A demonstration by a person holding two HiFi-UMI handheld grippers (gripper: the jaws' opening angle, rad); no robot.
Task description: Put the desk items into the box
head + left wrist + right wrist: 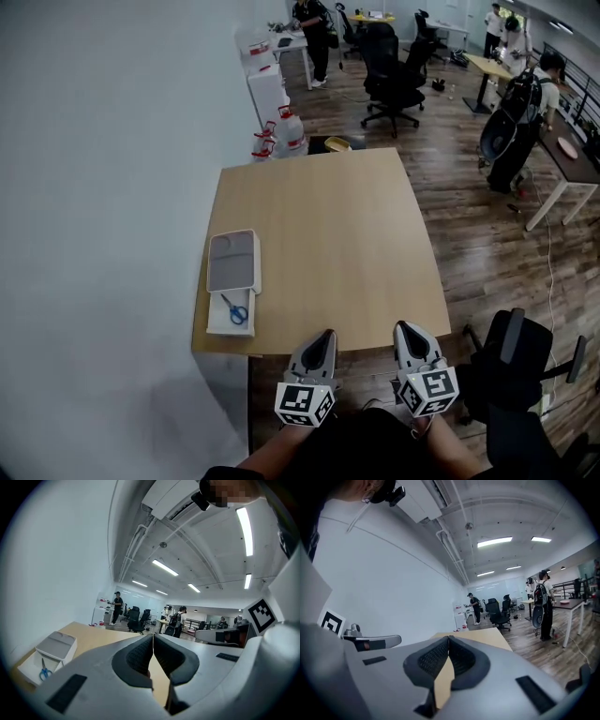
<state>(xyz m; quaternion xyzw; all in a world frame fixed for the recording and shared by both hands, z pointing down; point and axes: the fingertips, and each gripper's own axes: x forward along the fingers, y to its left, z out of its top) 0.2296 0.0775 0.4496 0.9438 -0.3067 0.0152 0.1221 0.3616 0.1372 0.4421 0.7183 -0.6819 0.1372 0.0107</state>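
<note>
Office, wooden desk point(337, 244), white box point(217, 324), lid point(233, 261) partly on, blue scissors point(235, 310) inside

The white box point(217, 323) lies open on the tabletop point(337, 234), ahead of the left gripper point(325, 336) and off to its left, well apart from it. Its grey-topped lid point(233, 261) rests flat over the far half. Blue-handled scissors point(236, 312) lie flat in the uncovered near half.

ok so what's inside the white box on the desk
Blue scissors lie in the open end of the box. The lid covers the rest, so anything beneath it is hidden.
</note>
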